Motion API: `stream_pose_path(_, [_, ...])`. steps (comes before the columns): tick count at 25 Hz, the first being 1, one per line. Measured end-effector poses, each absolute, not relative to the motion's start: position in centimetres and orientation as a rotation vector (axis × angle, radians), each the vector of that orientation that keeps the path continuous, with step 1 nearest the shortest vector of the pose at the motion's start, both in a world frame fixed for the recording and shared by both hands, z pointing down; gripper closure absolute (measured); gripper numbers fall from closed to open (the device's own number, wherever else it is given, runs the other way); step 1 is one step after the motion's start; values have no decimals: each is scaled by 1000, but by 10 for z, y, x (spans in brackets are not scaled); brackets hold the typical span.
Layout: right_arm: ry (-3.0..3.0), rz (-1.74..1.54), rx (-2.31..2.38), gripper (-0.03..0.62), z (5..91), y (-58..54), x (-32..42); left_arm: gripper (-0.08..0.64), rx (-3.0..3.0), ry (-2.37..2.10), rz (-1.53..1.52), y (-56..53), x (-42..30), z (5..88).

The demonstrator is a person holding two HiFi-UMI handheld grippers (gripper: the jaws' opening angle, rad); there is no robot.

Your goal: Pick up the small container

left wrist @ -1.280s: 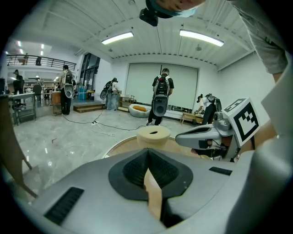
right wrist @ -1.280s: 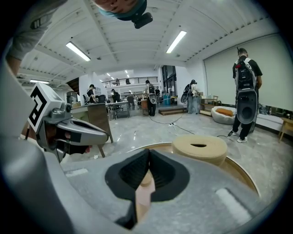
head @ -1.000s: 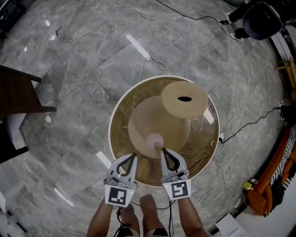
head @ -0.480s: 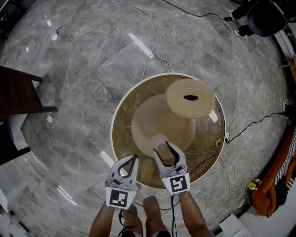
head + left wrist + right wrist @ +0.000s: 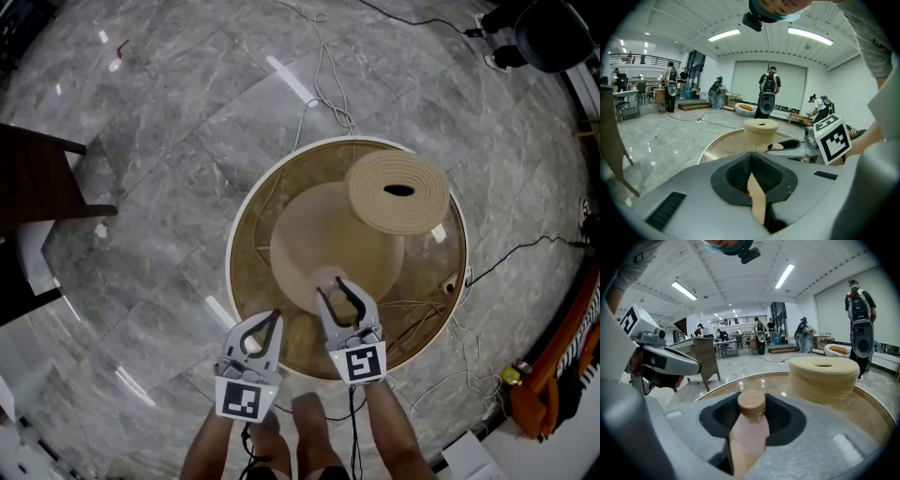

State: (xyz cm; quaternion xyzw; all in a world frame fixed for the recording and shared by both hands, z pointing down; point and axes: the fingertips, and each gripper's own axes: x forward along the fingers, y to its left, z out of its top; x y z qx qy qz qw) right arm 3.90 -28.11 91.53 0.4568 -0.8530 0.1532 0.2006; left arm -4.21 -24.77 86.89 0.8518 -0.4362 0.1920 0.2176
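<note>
Right gripper view: right hand-held gripper (image 5: 750,446), jaws just closing, clamps the small container (image 5: 751,413) (upright, capped); a slack grip could tip it. Left hand-held gripper (image 5: 757,206): jaws together.

A round glass table (image 5: 232,251) stands on a grey marble floor (image 5: 159,112), with a pale cone-shaped base (image 5: 314,230) showing through the glass. A ribbed beige cylinder (image 5: 375,202) with a slot in its top sits at the table's far right edge. Thin cables (image 5: 323,66) trail over the floor beyond the far edge, and a black one (image 5: 511,258) runs off to the right. Dark wooden furniture (image 5: 37,178) stands well apart on the left. Across the hall, people with backpacks (image 5: 767,91) stand under long ceiling lights (image 5: 724,35).
</note>
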Motion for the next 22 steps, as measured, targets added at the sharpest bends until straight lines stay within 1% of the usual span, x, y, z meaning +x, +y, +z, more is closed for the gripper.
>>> stream_pose_path(1, [-2380,421,1282,448,916,-281,39,543,2358,-1208,534,-248,-42,870])
stream_pose_path(7, [-2372,364,1279,462,918,-281,39,543,2355,-1211,523,-246,-41,873])
stream_pose_path(16, [-2366,360,1293,465,919,-279,39,543,2356,-1198,540,-239,-39,872])
stream_pose_path(22, [-2348,377,1324,465,904,-276,47,543,2386,-1196,537,-245,-37,853])
